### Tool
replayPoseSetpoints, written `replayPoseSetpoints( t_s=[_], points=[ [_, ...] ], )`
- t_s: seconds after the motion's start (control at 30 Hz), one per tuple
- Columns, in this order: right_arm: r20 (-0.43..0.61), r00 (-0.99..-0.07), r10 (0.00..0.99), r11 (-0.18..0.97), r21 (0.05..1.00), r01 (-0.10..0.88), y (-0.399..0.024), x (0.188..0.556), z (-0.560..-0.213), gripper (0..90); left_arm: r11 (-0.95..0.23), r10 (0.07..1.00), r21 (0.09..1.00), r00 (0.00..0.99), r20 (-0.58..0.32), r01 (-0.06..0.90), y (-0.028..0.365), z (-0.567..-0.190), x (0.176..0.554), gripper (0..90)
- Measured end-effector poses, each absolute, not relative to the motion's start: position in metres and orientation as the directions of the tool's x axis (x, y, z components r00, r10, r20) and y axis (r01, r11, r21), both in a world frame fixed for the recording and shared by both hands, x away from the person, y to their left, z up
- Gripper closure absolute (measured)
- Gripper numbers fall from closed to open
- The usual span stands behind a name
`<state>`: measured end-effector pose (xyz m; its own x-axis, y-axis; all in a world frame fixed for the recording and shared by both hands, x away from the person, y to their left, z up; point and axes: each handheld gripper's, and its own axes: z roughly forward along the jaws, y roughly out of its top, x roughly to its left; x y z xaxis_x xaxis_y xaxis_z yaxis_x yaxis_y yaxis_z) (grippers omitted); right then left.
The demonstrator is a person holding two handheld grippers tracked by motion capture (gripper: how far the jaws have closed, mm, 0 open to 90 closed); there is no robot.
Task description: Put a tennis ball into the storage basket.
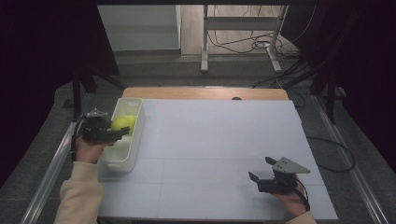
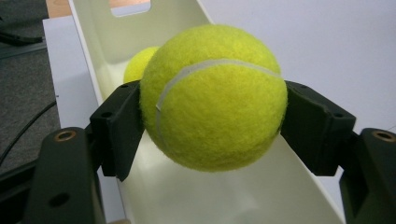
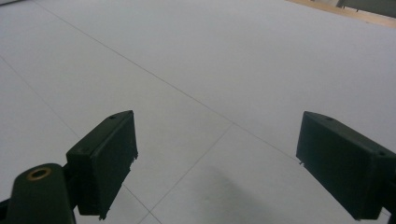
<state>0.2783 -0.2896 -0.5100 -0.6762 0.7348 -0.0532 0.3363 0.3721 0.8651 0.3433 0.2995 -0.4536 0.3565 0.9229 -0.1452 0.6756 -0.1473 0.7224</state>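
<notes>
White table (image 1: pixel 219 140), tennis ball (image 2: pixel 212 95) clamped between left tongs (image 2: pixel 212 121) above bin (image 2: pixel 224 196); right tongs (image 3: pixel 215 163) wide, empty.

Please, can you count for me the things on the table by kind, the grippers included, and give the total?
Tennis balls: 2 (one held in the left gripper, one in the bin)
White bins: 1
Grippers: 2 (left, and right gripper with open fingers)
Total: 5
</notes>
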Motion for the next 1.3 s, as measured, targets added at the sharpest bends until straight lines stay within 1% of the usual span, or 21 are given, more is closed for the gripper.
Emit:
replayPoseSetpoints(
  t_s=[0.6,0.7,0.8,0.93,1.3],
  points=[
    [-0.054,-0.674,0.736,0.373,0.864,0.338,-0.290,0.278,-0.510,12.6,-0.137,0.926,0.715,0.346,-0.154,0.685,0.302,-0.455,0.344,25.6],
    [-0.053,-0.675,0.736,0.371,0.865,0.337,-0.290,0.278,-0.510,12.6,-0.106,0.931,0.731,0.326,-0.165,0.674,0.303,-0.452,0.344,16.4],
    [-0.054,-0.674,0.736,0.372,0.865,0.337,-0.290,0.278,-0.510,12.6,-0.086,0.934,0.747,0.314,-0.171,0.660,0.305,-0.449,0.342,12.2],
    [-0.055,-0.675,0.736,0.374,0.864,0.337,-0.290,0.278,-0.510,12.6,-0.084,0.932,0.757,0.320,-0.170,0.648,0.306,-0.448,0.341,10.6],
    [-0.050,-0.676,0.735,0.369,0.865,0.338,-0.290,0.278,-0.510,12.6,-0.085,0.920,0.785,0.351,-0.174,0.614,0.297,-0.443,0.340,10.7]
  ],
)
